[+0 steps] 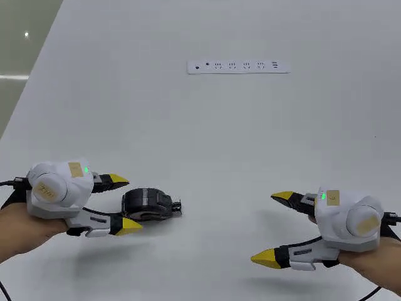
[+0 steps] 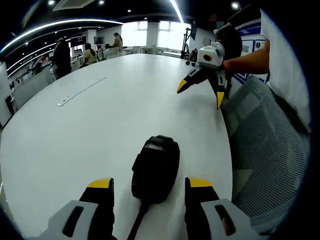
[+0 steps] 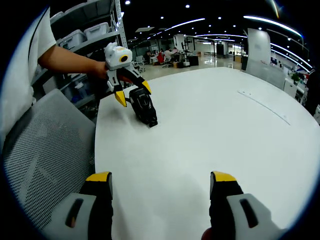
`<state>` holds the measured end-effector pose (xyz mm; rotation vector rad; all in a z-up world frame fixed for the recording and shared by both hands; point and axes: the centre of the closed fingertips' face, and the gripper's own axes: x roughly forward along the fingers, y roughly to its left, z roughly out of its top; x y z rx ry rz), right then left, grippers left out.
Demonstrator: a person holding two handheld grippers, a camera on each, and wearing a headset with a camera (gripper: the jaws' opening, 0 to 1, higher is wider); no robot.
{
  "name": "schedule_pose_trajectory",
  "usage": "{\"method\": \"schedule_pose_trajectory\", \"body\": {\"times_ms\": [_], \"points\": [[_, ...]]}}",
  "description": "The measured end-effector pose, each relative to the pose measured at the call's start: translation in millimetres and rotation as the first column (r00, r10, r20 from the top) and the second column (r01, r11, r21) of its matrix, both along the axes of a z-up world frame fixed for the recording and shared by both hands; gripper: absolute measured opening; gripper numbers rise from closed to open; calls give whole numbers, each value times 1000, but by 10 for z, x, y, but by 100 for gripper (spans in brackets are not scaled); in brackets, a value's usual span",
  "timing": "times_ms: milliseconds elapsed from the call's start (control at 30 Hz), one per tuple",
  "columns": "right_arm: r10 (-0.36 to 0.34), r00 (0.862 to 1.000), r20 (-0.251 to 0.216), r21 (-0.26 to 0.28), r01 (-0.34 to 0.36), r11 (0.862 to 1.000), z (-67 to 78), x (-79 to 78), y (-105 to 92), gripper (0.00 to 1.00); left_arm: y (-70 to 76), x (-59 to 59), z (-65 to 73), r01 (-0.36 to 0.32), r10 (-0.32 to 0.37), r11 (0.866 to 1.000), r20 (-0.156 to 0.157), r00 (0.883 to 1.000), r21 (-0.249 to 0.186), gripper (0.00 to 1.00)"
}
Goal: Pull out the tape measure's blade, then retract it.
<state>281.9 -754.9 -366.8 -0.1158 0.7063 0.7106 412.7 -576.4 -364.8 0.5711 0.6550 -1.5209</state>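
Both jaw pairs are spread wide, nothing held. Left gripper (image 1: 127, 202) straddles the rear of the black tape measure (image 1: 147, 204), which sits on the white table (image 1: 250, 138) near our edge. We can't tell if either tip touches the case. Right gripper (image 1: 269, 227) hovers well apart to the right, pointing at it. Blade looks fully in.

Risks we see:
- The case is rounded, so an off-centre clamp could make it twist or squirt out.
- A thin cord (image 2: 137, 222) trails back between the left jaws. Pinching it instead of the case gives a weak hold.
- The blade's end hook is small, so the right jaws could easily miss or slip off it.
- If the left hold is weak, the pull drags the case across the slick table.
- Letting the blade go early means snap-back.
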Motion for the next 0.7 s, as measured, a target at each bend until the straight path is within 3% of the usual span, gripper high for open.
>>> {"method": "schedule_pose_trajectory", "body": {"times_ms": [133,700], "points": [[-7,1000,-2,4,7,1000,-9,3,-6,81,-21,-21,-15,7,-7,1000,-11,1000,4,50],[-7,1000,-4,3,7,1000,-26,5,-6,81,-39,-41,-41,35,-35,999,-3,999,10,33]]}}
